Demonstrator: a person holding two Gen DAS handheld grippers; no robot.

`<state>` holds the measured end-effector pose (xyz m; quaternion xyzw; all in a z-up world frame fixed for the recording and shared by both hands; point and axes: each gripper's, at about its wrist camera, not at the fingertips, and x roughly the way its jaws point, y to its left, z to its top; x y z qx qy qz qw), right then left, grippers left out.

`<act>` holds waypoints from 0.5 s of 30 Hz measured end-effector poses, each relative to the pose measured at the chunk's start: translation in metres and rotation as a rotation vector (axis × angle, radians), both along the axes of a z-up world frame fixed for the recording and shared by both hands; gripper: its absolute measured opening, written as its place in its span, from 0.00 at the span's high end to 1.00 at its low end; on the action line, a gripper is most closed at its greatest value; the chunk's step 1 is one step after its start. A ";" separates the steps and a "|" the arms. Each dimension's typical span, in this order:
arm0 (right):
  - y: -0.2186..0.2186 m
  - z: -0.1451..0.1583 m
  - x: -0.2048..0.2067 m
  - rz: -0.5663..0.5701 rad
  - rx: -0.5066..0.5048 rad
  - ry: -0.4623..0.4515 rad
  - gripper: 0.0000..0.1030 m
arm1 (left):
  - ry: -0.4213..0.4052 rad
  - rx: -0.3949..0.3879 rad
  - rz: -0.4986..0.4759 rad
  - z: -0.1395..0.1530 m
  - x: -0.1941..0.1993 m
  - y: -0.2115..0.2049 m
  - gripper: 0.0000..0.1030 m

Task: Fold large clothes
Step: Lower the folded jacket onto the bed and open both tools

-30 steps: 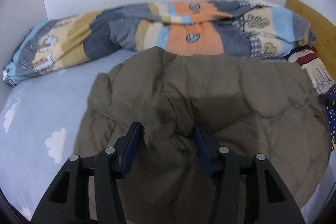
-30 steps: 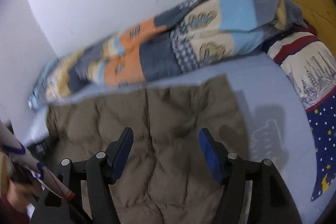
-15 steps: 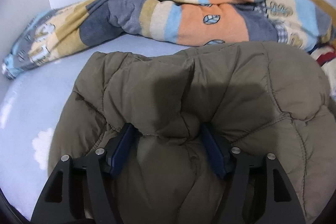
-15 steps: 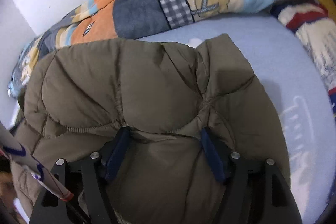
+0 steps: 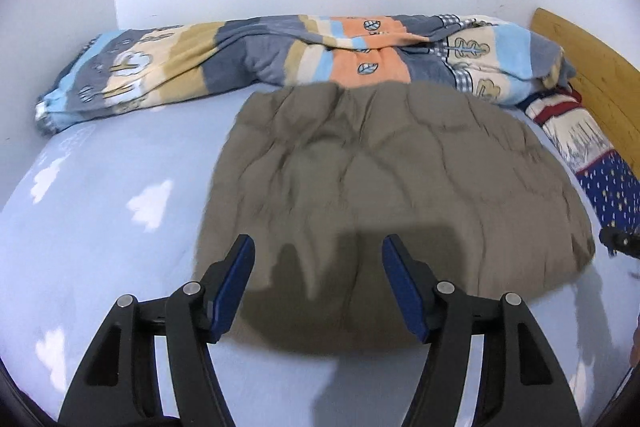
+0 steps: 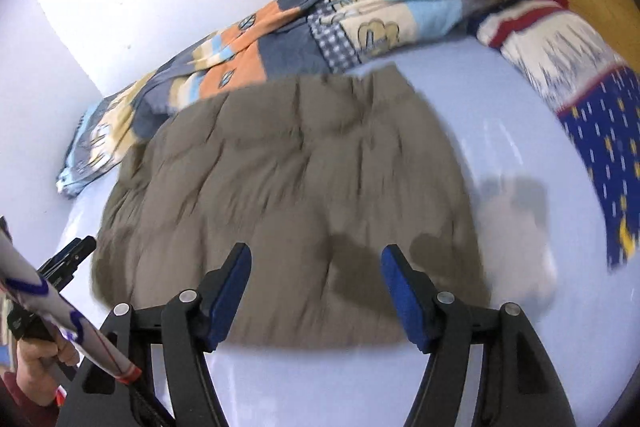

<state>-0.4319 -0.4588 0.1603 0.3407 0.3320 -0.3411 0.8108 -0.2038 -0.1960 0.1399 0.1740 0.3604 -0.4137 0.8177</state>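
Pale blue bed sheet (image 5: 100,227) is bearing the folded olive quilted jacket (image 5: 392,179), lying beside a patchwork blanket (image 5: 280,55); left gripper (image 5: 316,279), jaws just closing slightly, and right gripper (image 6: 316,283) are hovering spread, gripping nothing.

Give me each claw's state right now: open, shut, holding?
Left claw: open, empty, above the olive quilted padded jacket.
Right claw: open, empty.

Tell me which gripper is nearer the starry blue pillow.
Right. The right gripper hovers over the jacket's edge beside the pillow; the left gripper hovers over the far side.
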 end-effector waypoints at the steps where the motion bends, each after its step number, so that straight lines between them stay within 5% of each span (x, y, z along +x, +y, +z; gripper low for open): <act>1: 0.012 -0.003 -0.006 0.000 0.002 -0.004 0.30 | -0.007 0.006 0.007 0.000 -0.005 0.012 0.36; 7: 0.062 -0.024 -0.022 -0.005 0.029 0.022 0.33 | 0.050 -0.045 0.098 -0.017 -0.019 0.045 0.36; 9: 0.066 -0.023 -0.017 -0.001 0.016 -0.007 0.44 | 0.022 -0.034 0.088 -0.023 -0.026 0.034 0.36; 15: 0.053 -0.032 0.011 -0.012 -0.087 -0.007 0.50 | -0.061 0.013 0.047 -0.035 -0.022 0.000 0.36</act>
